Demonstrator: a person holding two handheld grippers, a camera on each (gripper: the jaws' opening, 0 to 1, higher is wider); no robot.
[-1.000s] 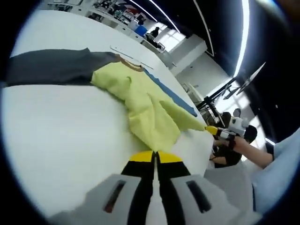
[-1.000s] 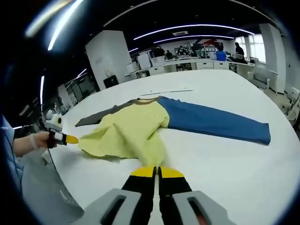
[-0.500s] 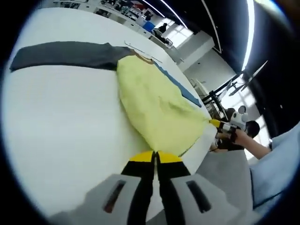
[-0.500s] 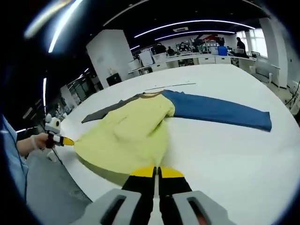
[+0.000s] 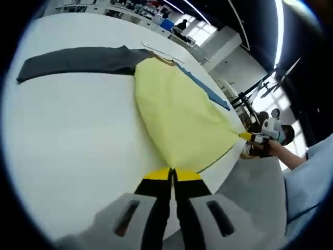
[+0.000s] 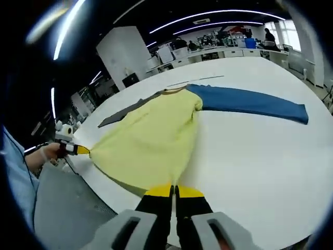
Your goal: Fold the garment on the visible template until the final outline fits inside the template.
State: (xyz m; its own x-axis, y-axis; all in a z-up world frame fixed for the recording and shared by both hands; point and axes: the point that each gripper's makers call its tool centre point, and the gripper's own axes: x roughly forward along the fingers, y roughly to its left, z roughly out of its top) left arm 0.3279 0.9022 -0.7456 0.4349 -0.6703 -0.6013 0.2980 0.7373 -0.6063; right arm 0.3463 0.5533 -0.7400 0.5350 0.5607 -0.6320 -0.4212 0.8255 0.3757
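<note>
The garment lies on the white table (image 6: 255, 161), its yellow body (image 5: 177, 117) (image 6: 151, 138) drawn flat toward the near edge. A grey sleeve (image 5: 73, 60) (image 6: 122, 116) and a blue sleeve (image 5: 205, 89) (image 6: 250, 101) stretch out to opposite sides. My left gripper (image 5: 171, 175) is shut on one corner of the yellow hem. It also appears in the right gripper view as the left gripper (image 6: 81, 151), in a hand. My right gripper (image 6: 174, 190) is shut on the other hem corner, seen from the left as the right gripper (image 5: 245, 137). A thin template line (image 6: 195, 80) runs beyond the collar.
The hem hangs at the table edge (image 6: 112, 194), with grey floor (image 6: 67, 208) below. A person's blue sleeve (image 5: 307, 182) is at the right. Desks and people stand far behind the table. Bare white tabletop (image 5: 67, 130) spreads on both sides of the garment.
Both grippers have drawn the hem back toward the table edge. The yellow body, crumpled a second ago, now lies spread and smooth.
</note>
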